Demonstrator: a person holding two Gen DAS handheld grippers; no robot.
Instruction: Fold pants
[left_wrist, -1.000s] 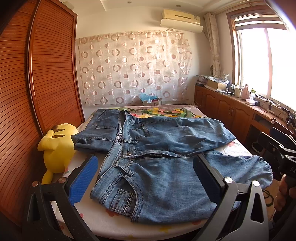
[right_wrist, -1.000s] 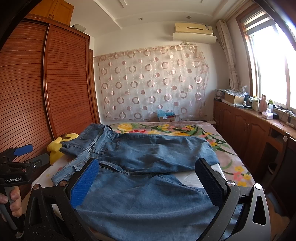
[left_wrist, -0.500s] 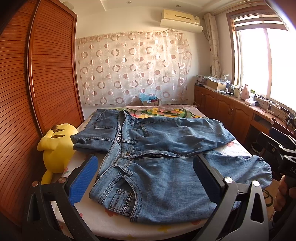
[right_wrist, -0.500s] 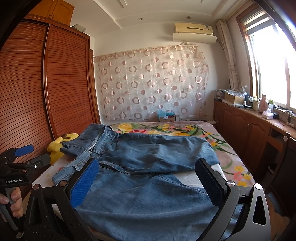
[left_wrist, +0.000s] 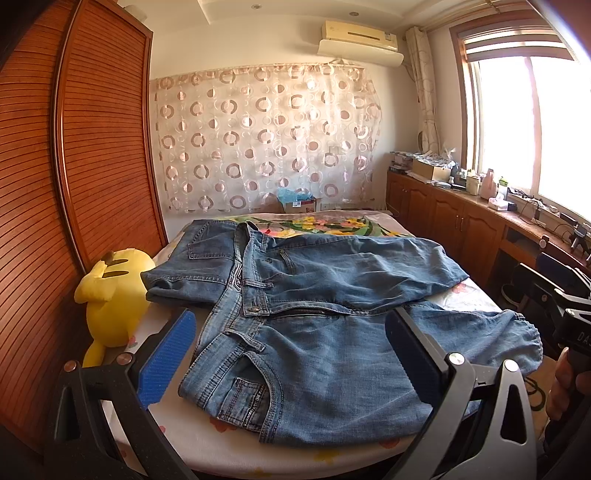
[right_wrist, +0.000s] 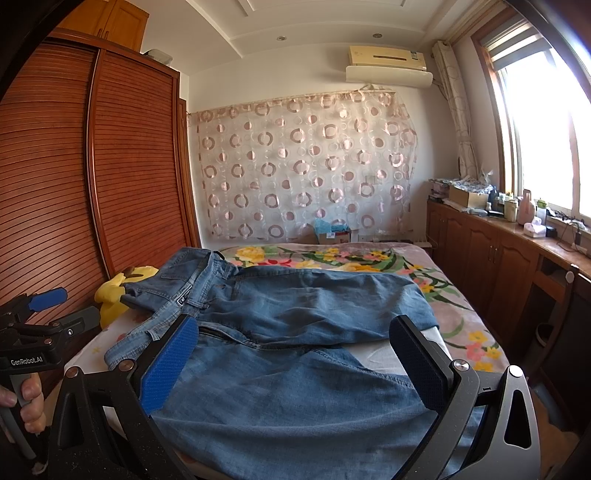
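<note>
One pair of jeans (left_wrist: 332, 325) on the bed (left_wrist: 229, 439), spread flat across it: waistband toward the wardrobe side, two legs running toward the window side. Far leg lies over the flowered blanket (right_wrist: 332, 258); near leg runs along the bed's near edge, hem bunched at the right end. Fly is open, one back pocket faces up at the near left corner.

One yellow plush toy (left_wrist: 114, 295) at the bed's left edge, just beside the waistband, against the wardrobe (left_wrist: 92, 147).

Two grippers, neither touching the denim.
- Left gripper (left_wrist: 291, 354): held above the near edge of the bed, pointing across the waist area. Jaws wide apart, nothing between them. One blue pad (left_wrist: 166, 362) faces the camera.
- Right gripper (right_wrist: 295, 365): held above the near leg, pointing across the bed. Jaws wide apart, empty.

Each view catches the other tool at its edge: one hand (right_wrist: 26, 402) wrapped round the left handle, another hand (left_wrist: 561, 391) on the right handle.

One air conditioner (left_wrist: 360, 40) above one ring-patterned curtain (left_wrist: 266, 140).
</note>
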